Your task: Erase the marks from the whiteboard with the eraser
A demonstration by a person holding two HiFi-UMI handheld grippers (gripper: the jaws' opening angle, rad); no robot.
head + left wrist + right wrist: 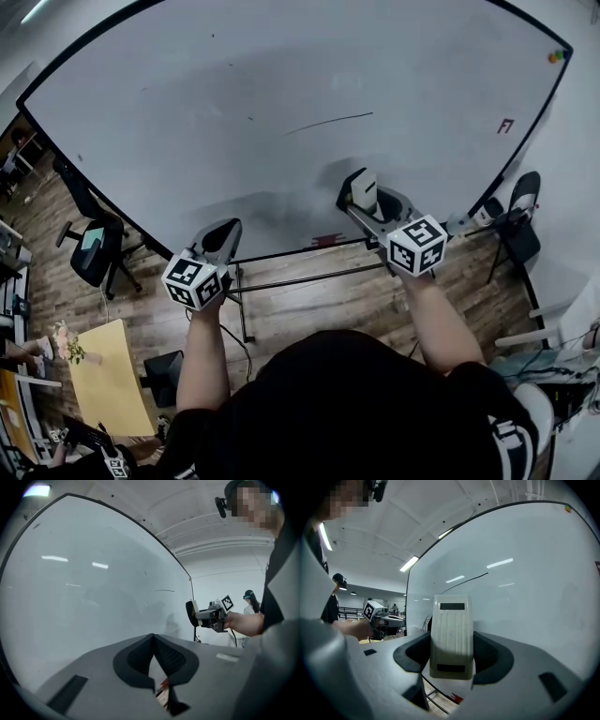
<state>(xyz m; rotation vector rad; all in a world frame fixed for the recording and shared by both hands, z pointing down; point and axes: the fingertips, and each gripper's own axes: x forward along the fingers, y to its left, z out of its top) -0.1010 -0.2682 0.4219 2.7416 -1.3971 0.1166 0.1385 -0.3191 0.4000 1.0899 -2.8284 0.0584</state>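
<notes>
The right tongs are clamped on the eraser, both pads pressed against its sides, the cream ribbed back facing the camera and standing upright. From the left gripper view the eraser's dark felt face is turned toward the whiteboard, very close to it, though whether felt meets board cannot be told. The left tongs are closed, tips meeting in a point with nothing between them, held low in front of the board's bottom edge. Each tool carries its marker cube, the right one and the left one, sitting just above the person's wrists. Out on the board now: a thin dark line runs across the middle, above and slightly left of the eraser, well clear of it. A couple of tiny dark flecks sit to the line's left. Over at the right edge there is a small red mark, and coloured magnets cluster in the top right corner. Below the board a metal stand bar crosses over the wooden floor. An office chair waits at the left, another chair at the right, and a yellow desk sits lower left.
</notes>
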